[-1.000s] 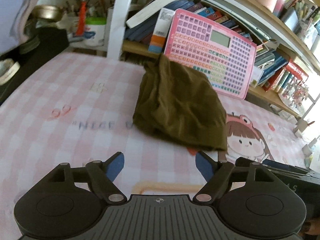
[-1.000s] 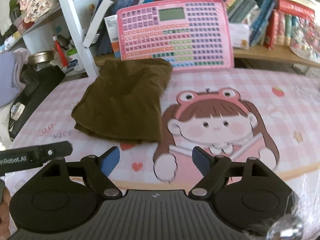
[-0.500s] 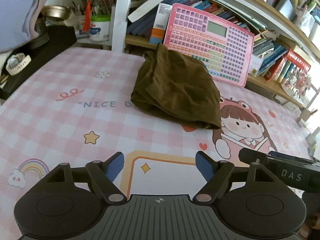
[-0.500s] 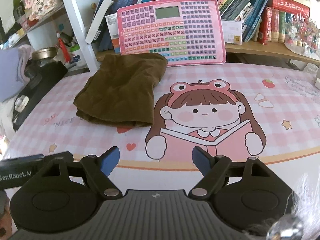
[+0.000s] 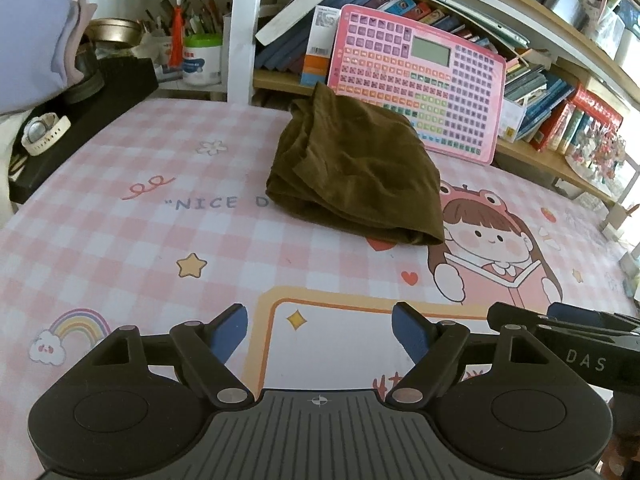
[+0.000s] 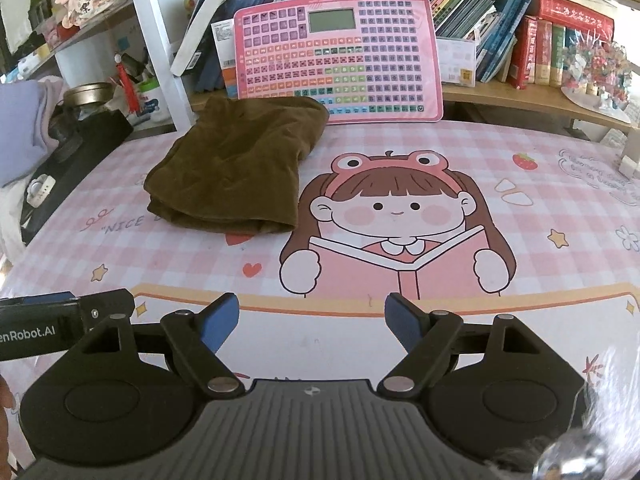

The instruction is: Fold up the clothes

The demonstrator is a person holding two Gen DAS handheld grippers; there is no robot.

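A folded olive-brown garment [image 5: 356, 172] [image 6: 236, 168] lies on the pink checked table mat [image 5: 120, 232] [image 6: 520, 208], near the back edge in front of a pink toy keyboard. My left gripper [image 5: 320, 328] hangs open well short of the garment, over the mat's front part, with nothing between its blue pads. My right gripper [image 6: 312, 318] is open too, empty, over the cartoon girl print and clear of the cloth. Part of the right tool shows at the lower right of the left wrist view, and part of the left tool at the lower left of the right wrist view.
A pink toy keyboard [image 5: 420, 84] [image 6: 336, 56] leans on a bookshelf full of books [image 6: 540, 48] behind the garment. A white shelf post [image 5: 240, 28] stands at the back left. A black block with a wristwatch [image 5: 40, 132] and lilac cloth [image 5: 28, 40] borders the left side.
Both grippers have drawn back from the garment toward the mat's front edge, so the cloth looks smaller and farther. The garment has not moved. Both stay open.
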